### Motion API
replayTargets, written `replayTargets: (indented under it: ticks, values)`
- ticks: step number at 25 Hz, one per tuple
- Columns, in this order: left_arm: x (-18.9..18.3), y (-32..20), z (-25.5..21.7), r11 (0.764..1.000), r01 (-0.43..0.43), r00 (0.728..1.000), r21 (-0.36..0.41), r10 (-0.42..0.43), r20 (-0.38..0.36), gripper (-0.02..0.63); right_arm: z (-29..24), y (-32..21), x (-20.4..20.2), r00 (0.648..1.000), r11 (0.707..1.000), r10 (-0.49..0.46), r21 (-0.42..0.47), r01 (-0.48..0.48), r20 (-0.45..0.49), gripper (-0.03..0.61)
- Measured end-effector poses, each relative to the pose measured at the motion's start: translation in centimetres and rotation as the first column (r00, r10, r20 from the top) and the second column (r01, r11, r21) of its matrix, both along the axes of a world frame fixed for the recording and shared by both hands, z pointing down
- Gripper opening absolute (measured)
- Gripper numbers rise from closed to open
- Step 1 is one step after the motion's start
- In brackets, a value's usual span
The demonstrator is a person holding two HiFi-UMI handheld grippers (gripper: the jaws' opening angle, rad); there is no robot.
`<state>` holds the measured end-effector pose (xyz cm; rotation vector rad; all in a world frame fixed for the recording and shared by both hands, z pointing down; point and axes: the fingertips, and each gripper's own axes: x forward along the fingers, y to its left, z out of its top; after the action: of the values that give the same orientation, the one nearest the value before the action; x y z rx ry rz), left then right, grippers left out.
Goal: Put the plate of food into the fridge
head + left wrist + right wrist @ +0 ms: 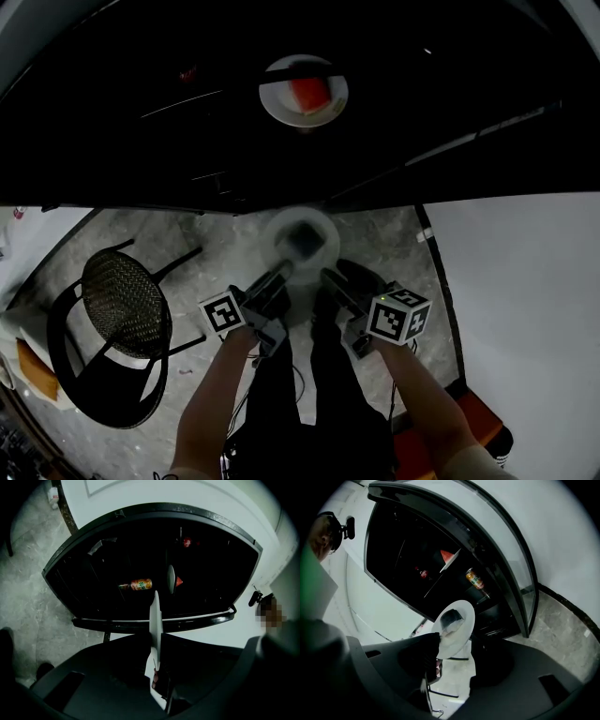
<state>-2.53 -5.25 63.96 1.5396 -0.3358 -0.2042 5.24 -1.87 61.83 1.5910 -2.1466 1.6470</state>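
Grey stone floor [225, 246] is spreading before the open fridge [112, 122]. Left gripper [279, 274] is clenching its jaws on the white plate of food [302, 239], just outside the fridge; right gripper [328, 277] is gaping, gripping nothing. Another plate [303, 91] is sitting inside the fridge.

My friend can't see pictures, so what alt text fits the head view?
Seen from above, the left gripper grips a white plate of dark food by its rim before an open fridge; the right gripper is open beside it. Another plate with red food sits inside.
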Motion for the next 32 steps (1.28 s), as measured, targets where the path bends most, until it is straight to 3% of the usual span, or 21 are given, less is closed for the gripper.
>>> replayTargets:
  ticks: [6,15,16,17,18,24,32]
  values:
    - [0.2,-0.9,1.8,0.998,0.058,0.998,-0.004,-0.058,-0.028,0.028,0.9,1.1,1.4,1.000,1.000,0.001,-0.024,-0.002,-0.022,0.188]
    - [0.7,-1.8,5.2,0.998,0.067,0.998,-0.002,-0.067,0.011,0.028,2.4,2.4,0.4,0.999,0.997,-0.045,-0.058,0.045,0.009,0.183]
    - [0.8,-1.9,5.6,0.997,0.072,0.997,-0.005,-0.072,0.012,0.028,2.5,2.4,0.3,0.999,0.997,-0.051,-0.057,0.051,0.007,0.153]
    - [0.9,-2.0,6.0,0.997,0.077,0.997,-0.007,-0.077,0.013,0.028,2.6,2.5,0.1,0.998,0.997,-0.060,-0.058,0.060,-0.006,0.061]
    - [1.0,-2.1,6.4,0.997,0.082,0.997,-0.009,-0.082,0.013,0.028,2.8,2.6,0.0,0.997,0.996,-0.074,-0.059,0.072,-0.023,0.037]
    - [1.4,-2.4,9.2,0.995,0.097,0.995,-0.027,-0.097,0.026,0.028,3.6,3.2,-1.6,0.988,0.988,-0.145,-0.057,0.141,-0.056,0.028]
    - [2.1,-3.3,12.6,0.993,0.117,0.992,-0.035,-0.115,0.055,0.028,5.6,4.3,-1.7,0.986,0.984,-0.160,-0.082,0.156,-0.045,0.028]
